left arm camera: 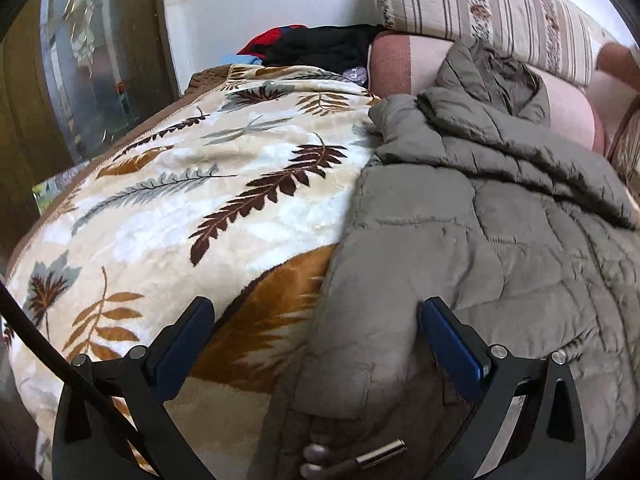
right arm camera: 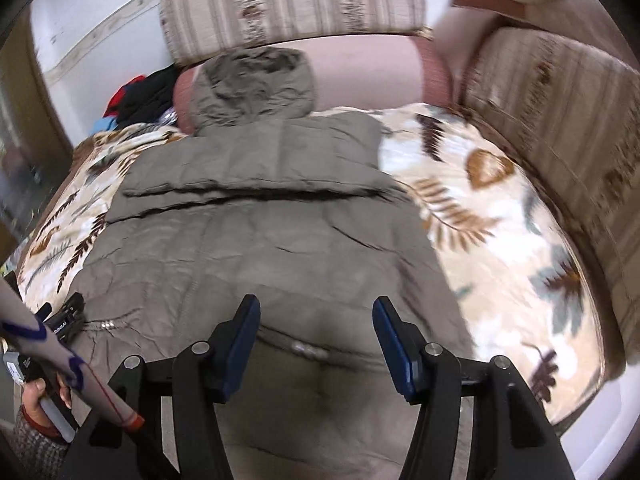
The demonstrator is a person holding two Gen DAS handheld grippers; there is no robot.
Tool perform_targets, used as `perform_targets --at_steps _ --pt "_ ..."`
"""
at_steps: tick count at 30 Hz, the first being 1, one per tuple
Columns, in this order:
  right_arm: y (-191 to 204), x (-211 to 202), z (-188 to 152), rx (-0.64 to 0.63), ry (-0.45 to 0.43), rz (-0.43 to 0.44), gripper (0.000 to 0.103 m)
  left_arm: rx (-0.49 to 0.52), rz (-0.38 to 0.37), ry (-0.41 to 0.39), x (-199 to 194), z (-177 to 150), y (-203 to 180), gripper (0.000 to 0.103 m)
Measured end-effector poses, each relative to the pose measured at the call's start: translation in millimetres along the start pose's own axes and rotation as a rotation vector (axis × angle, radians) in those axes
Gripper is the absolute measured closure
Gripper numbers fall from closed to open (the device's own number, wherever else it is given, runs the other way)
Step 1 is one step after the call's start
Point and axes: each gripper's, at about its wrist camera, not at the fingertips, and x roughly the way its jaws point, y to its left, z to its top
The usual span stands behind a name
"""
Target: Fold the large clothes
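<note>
A grey-brown quilted hooded jacket point(right arm camera: 256, 216) lies flat on a leaf-patterned blanket point(right arm camera: 500, 216), hood point(right arm camera: 252, 84) towards the cushions, sleeves folded in across the chest. In the left wrist view the jacket point(left arm camera: 480, 220) fills the right half, beside the blanket point(left arm camera: 180, 200). My left gripper point(left arm camera: 316, 316) is open over the jacket's left edge near the hem, with metal cord ends point(left arm camera: 380, 450) below it. My right gripper point(right arm camera: 316, 316) is open and empty just above the jacket's lower part. The left gripper also shows at the left edge of the right wrist view point(right arm camera: 64, 316).
Striped sofa cushions point(right arm camera: 288, 4) and a pink bolster point(right arm camera: 360, 72) stand behind the jacket. A pile of black, red and blue clothes point(left arm camera: 316, 46) lies at the far left corner. A striped armrest point(right arm camera: 560, 120) runs along the right side.
</note>
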Motion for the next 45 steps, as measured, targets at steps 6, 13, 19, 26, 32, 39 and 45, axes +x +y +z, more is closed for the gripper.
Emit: perform_targets --at_steps 6,13,19,26,32,39,45 --pt "-19 -12 -10 0.021 -0.014 -0.021 0.04 0.018 0.026 0.003 3 -1 -4 0.0" --pt "-16 -14 -14 0.018 0.0 -0.03 0.037 -0.007 0.006 0.018 4 -1 1 0.0" --pt "-7 -9 -21 0.01 0.022 -0.034 0.035 -0.01 -0.017 0.018 1 -2 3 0.0" --pt "2 -9 -22 -0.005 0.022 -0.037 0.035 -0.015 -0.019 0.017 -1 -3 3 0.0" --pt "11 -11 -21 -0.015 0.013 -0.023 0.034 -0.008 0.004 -0.015 -12 -1 0 0.0" --pt "26 8 -21 0.001 0.062 0.035 0.033 -0.02 -0.011 -0.041 -26 -1 4 0.0" --pt "52 14 -20 -0.064 0.058 0.05 0.033 -0.044 -0.028 -0.039 -26 0 8 0.0"
